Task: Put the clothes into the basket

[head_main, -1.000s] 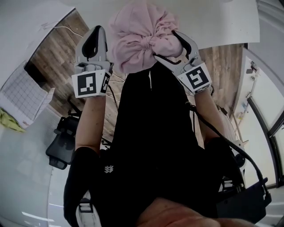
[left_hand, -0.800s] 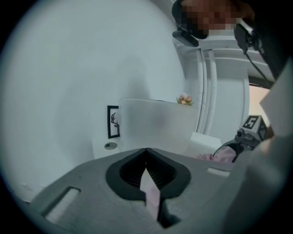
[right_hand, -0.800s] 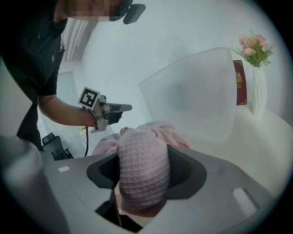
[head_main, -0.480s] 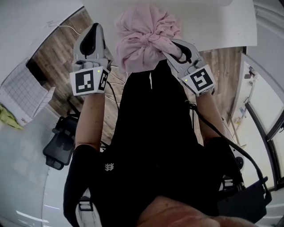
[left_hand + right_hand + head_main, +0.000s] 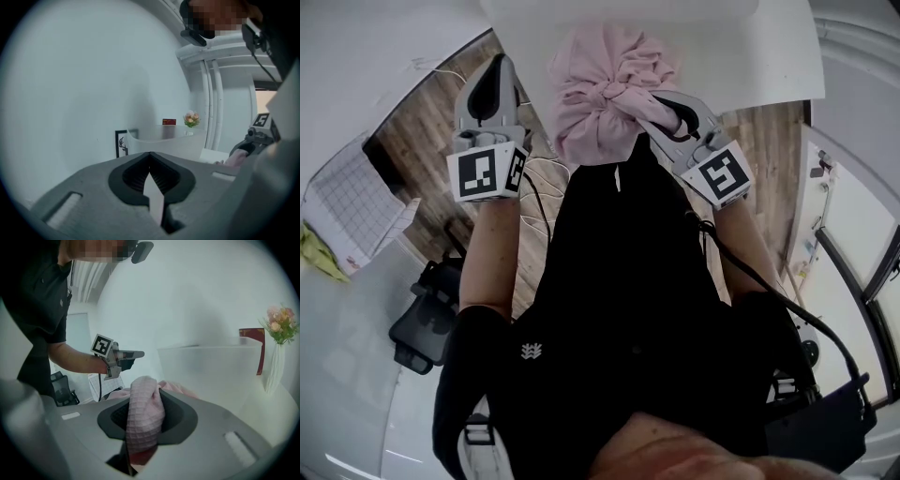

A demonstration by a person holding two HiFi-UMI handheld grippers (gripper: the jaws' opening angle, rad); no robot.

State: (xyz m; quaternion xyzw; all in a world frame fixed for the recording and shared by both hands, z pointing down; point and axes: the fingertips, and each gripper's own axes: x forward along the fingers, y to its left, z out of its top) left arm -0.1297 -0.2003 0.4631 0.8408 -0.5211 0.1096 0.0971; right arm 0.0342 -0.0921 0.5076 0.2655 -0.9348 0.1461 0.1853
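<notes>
Pinching pink cloth [image 5: 605,94] with my right gripper [image 5: 654,101], jaws just closing onto it; left gripper [image 5: 494,73] pressed together, empty. Cloth bunched upper centre, not yet in basket [image 5: 206,366] (drop remains).

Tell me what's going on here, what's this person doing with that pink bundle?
A person holds a hand-held gripper in each hand and is handling laundry. The right hand-held gripper has just been closing, and it now pinches a bunched pink cloth between its jaws. The left hand-held gripper is shut with nothing in it, held up beside the bundle. A translucent white bin, probably the basket, stands ahead; the cloth is not in it yet.
</notes>
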